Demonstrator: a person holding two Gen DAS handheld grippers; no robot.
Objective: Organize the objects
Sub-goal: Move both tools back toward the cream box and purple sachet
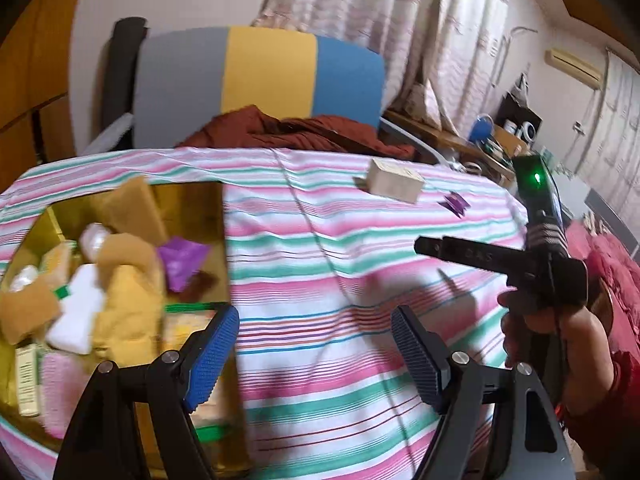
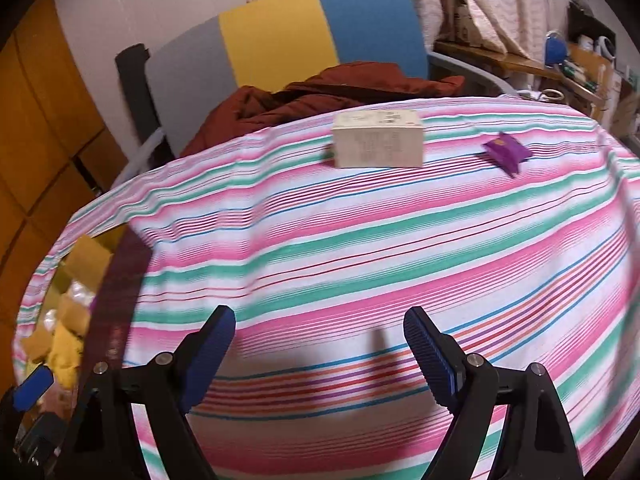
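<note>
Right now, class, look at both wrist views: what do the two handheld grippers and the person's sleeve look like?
Both the left gripper and the right gripper have black hinged arms with silver pivot bolts and ribbed blue pads. The right one's black body shows a green light. The sleeve is red.

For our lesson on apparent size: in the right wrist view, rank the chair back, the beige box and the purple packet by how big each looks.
1. chair back
2. beige box
3. purple packet

The chair stands farther away yet still looks largest.
</note>
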